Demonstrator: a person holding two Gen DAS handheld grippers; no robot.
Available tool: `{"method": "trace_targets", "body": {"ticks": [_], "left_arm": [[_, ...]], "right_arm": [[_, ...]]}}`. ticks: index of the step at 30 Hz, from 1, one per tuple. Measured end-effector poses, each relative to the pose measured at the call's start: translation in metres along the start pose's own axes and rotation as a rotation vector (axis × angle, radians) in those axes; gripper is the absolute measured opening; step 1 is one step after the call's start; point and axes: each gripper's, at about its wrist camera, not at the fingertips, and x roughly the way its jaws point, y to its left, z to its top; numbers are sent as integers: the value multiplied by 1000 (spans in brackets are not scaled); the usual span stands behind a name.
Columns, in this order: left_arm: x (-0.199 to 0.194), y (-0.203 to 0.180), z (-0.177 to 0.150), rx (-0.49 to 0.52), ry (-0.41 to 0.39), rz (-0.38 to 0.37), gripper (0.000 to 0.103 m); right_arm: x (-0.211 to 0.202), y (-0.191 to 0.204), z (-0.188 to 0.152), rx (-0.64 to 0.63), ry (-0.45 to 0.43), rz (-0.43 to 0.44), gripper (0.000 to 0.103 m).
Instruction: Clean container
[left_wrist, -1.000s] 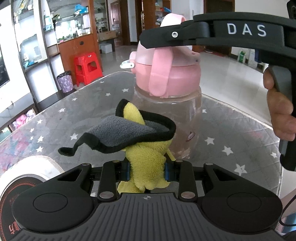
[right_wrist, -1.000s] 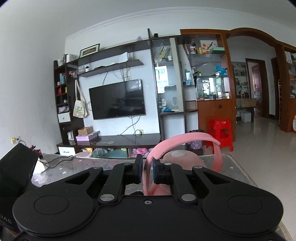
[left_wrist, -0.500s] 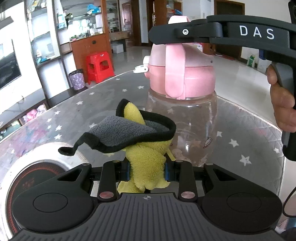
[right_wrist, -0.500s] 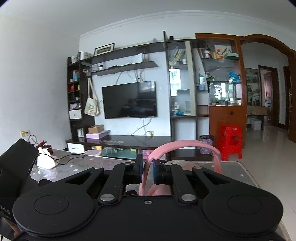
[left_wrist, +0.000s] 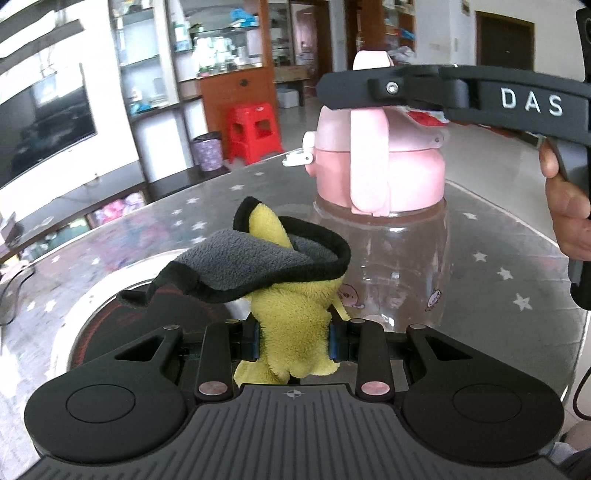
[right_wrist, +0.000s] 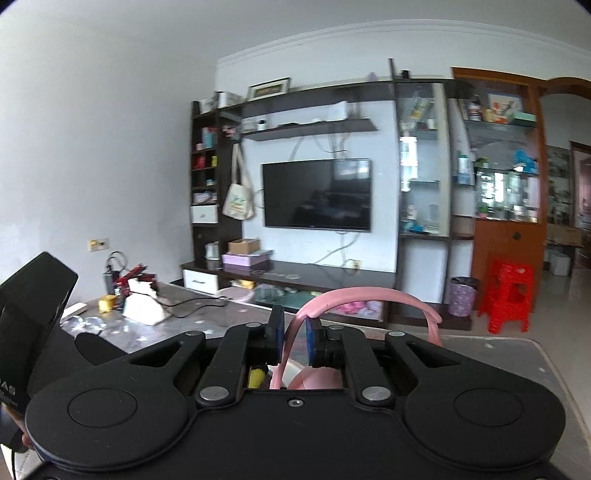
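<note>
A clear plastic bottle (left_wrist: 399, 266) with a pink lid (left_wrist: 380, 170) and pink carry strap stands on the star-patterned table. My left gripper (left_wrist: 293, 338) is shut on a yellow and grey cloth (left_wrist: 266, 266), which hangs just left of the bottle's clear wall. My right gripper (right_wrist: 293, 338) is shut on the pink strap (right_wrist: 369, 295) from above; it shows in the left wrist view (left_wrist: 443, 92) over the lid. The bottle body is hidden in the right wrist view.
A round white and dark appliance (left_wrist: 122, 295) sits on the table (left_wrist: 498, 258) under the cloth. Cables and small items (right_wrist: 140, 295) lie at the table's far side. A TV unit (right_wrist: 317, 195) and a red stool (right_wrist: 511, 295) stand beyond.
The bottle has turned with my right gripper, so the strap and spout face differently. The left gripper with the cloth has swung left relative to the table; the cloth stays gripped.
</note>
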Motion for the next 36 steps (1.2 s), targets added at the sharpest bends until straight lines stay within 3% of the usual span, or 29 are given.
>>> {"method": "trace_targets", "body": {"ticks": [8, 13, 26, 31, 36], "left_arm": [[-8, 6, -7, -10, 14, 26, 32], [-2, -3, -6, 12, 20, 5, 32], [0, -31, -8, 39, 19, -60, 32], [2, -44, -8, 31, 16, -86, 32], [1, -49, -5, -15, 24, -58, 32]], "right_arm": [[3, 34, 4, -80, 38, 100, 13], [1, 47, 5, -107, 67, 116, 13], [-31, 20, 33, -137, 102, 81, 14], [-33, 18, 24, -141, 90, 41, 14], [-40, 20, 9, -127, 77, 19, 14]]}}
